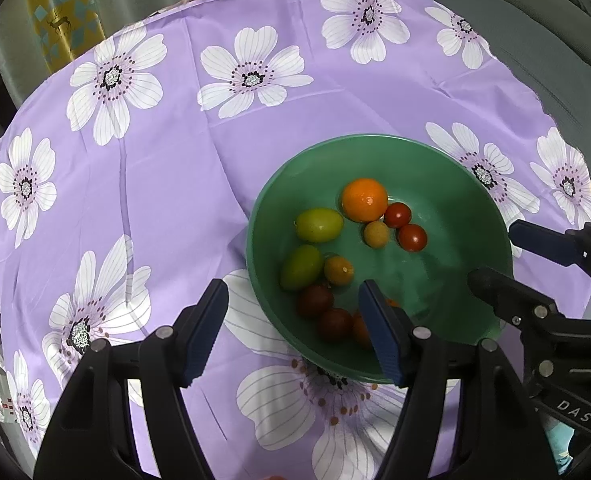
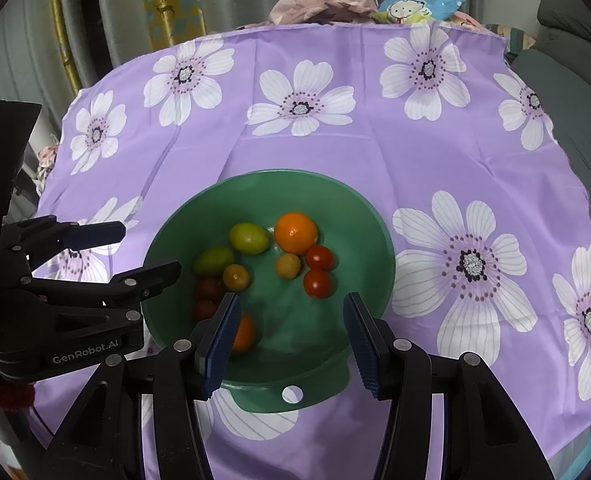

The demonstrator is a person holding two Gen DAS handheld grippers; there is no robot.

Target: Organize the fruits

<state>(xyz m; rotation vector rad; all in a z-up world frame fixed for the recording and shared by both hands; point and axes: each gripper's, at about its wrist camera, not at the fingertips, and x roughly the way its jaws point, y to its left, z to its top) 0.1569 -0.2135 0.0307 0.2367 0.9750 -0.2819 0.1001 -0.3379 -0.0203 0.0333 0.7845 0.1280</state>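
A green bowl sits on the purple flowered cloth. It holds an orange, two green-yellow tomatoes, two red cherry tomatoes, small yellow ones and dark red ones. My left gripper stands open over the bowl's left rim with nothing between its fingers. Over the bowl's near side my right gripper is open too, and empty. An orange fruit is half hidden behind its left finger.
The purple cloth covers a round table. Crumpled clothes lie at its far edge. Curtains hang behind, and a grey sofa stands to the right. The bowl has a tab with a hole on its near side.
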